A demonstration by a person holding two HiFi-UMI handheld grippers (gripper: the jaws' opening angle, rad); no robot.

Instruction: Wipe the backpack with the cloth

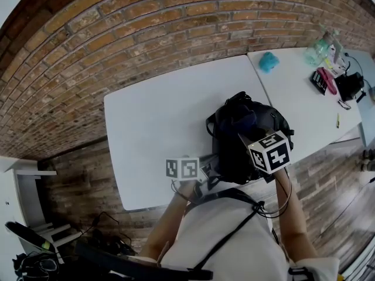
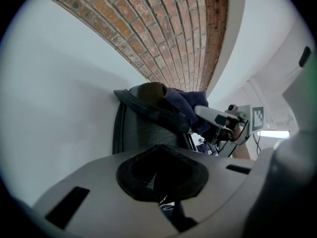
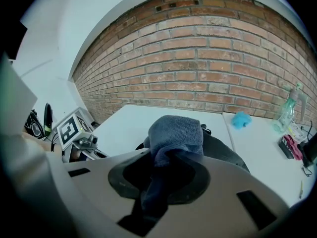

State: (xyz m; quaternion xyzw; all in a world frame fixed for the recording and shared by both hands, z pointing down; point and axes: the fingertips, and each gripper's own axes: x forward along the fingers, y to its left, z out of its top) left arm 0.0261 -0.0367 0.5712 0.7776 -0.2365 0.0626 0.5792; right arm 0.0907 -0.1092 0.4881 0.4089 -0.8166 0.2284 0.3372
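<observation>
Backpack [image 1: 252,127] is black, sits on the white table [image 1: 158,127] at its near edge, right in front of the person, w/ the top slumped over. It looks soft-sided, so it prob gives and dents under pressure rather than resisting, and if it's near empty it's light enough to skid on the smooth tabletop. It needs steadying while it's rubbed. Left gripper [image 2: 161,175] is down at the bag's near-left side; its jaws look closed on smth dark, likely a strap or edge of the bag, tho dark on dark makes that hard to confirm. A strap or seam seems the best hold anyway, since the flat panels offer little to pinch. Cloth [image 3: 176,133] is blue-grey, thick and limp, bunched up. Right gripper [image 3: 166,175] is clamped on it, w/ a wad sticking out past the jaws and the rest trailing back thru them. It's held over the top of the bag, and whether it's touching can't be told. The wad should drag fine on fabric; zips and buckles could snag it.
</observation>
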